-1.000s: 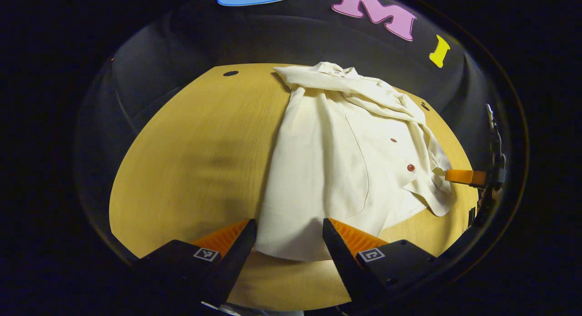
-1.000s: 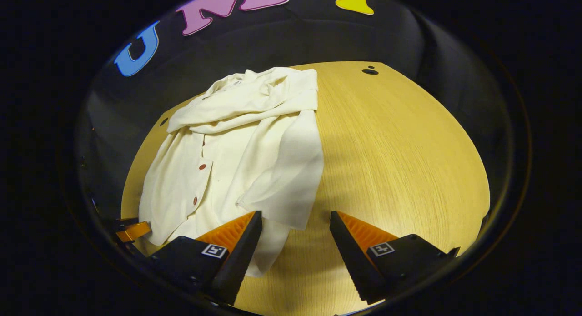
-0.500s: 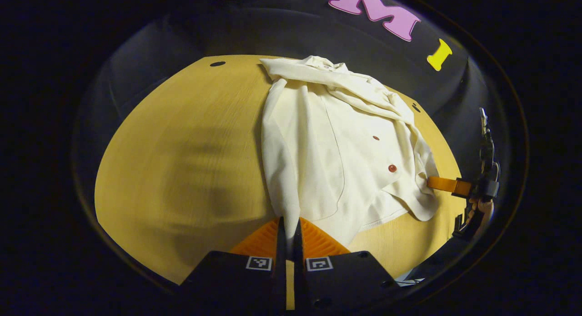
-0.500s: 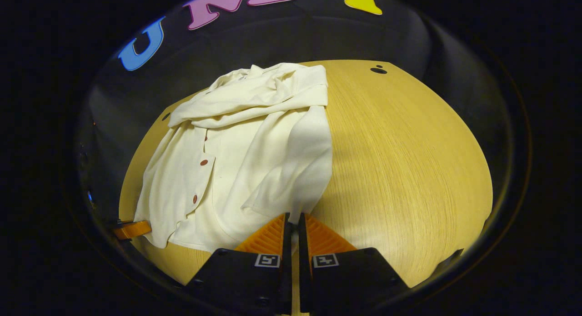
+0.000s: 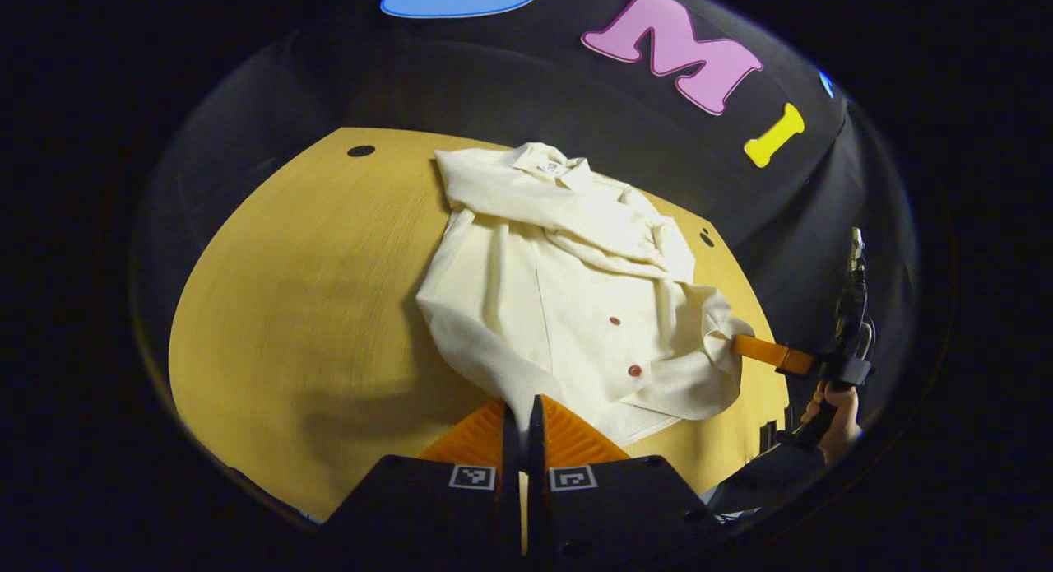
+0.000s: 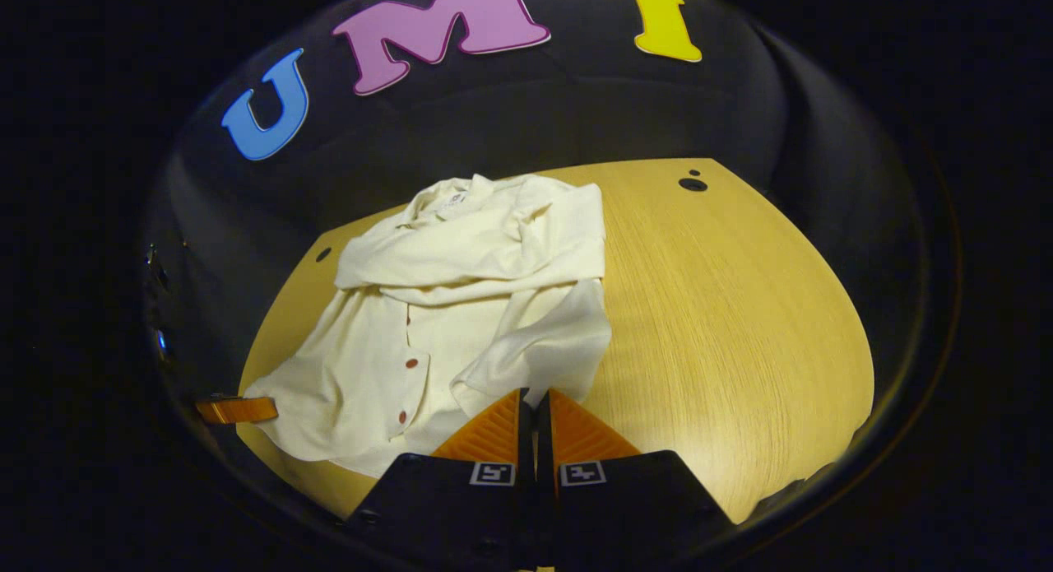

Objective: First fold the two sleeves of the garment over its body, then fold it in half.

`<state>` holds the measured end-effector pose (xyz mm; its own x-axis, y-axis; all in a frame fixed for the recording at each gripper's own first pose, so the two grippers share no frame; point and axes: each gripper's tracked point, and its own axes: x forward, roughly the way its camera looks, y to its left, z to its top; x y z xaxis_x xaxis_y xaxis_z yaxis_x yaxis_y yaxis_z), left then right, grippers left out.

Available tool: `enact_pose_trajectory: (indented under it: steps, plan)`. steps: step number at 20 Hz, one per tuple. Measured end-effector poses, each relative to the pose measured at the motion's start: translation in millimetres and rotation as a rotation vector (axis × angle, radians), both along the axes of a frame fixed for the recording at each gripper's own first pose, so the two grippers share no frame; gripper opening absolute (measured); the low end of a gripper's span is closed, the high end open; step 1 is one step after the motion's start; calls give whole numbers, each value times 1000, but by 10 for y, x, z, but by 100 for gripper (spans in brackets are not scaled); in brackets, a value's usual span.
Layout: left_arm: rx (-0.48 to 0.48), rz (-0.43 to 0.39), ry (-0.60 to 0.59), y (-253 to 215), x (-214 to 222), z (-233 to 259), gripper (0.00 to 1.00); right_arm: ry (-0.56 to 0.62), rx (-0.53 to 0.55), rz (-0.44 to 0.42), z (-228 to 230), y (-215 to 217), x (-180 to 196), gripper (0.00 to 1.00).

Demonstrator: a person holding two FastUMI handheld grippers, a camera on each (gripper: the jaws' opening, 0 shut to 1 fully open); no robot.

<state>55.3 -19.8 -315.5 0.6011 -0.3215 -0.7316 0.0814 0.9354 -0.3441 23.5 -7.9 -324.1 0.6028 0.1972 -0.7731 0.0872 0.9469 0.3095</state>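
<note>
Left jaws: your left gripper [image 5: 521,407] has its fingers pressed together on the near hem of the shirt [image 5: 568,284], with the cloth pinched between them.
Right jaws: your right gripper [image 6: 535,399] is likewise clamped on the hem at the other bottom corner; the cloth rises into the closed fingers.
Shirt: cream, with dark red buttons [image 5: 634,370], it lies on the wooden table [image 5: 313,309], collar toward the booth's wall, both sleeves already folded across the upper body.
Hem: the bottom edge is lifted off the table at both pinched corners and sags between them, bunching toward the middle.
Other gripper: in the left gripper view your right gripper [image 5: 744,347] shows at the far right, its fingers meeting the hem, with your hand [image 5: 832,420] below it. In the right gripper view your left gripper [image 6: 238,409] shows at the lower left, touching the shirt's edge.
Table: two small dark holes [image 6: 692,183] near its far corners.
</note>
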Motion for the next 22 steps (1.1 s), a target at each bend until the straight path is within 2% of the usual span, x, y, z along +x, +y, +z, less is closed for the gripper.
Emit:
enact_pose_trajectory:
  steps: [2, 6, 11, 14, 18, 22]
  plan:
    - [-16, -18, -38, -52, 249, 214, 9, -42, 9, 2, 172, 20, 271, 5]
    - [17, -39, -152, -76, 823, 550, 10, -133, 19, 0, 491, 55, 854, 5]
    - [-15, -50, -248, -180, 1491, 930, 10, -208, 36, -47, 730, -35, 1520, 5]
    - [-65, -18, -295, -157, 1960, 1073, 9, -240, 58, -114, 790, -119, 1946, 5]
    - [-80, 38, -348, 50, 2641, 1094, 9, -264, 60, -195, 728, -251, 2495, 5]
    - [-49, 117, -396, 368, 3401, 780, 11, -277, 20, -261, 445, -373, 3120, 5]
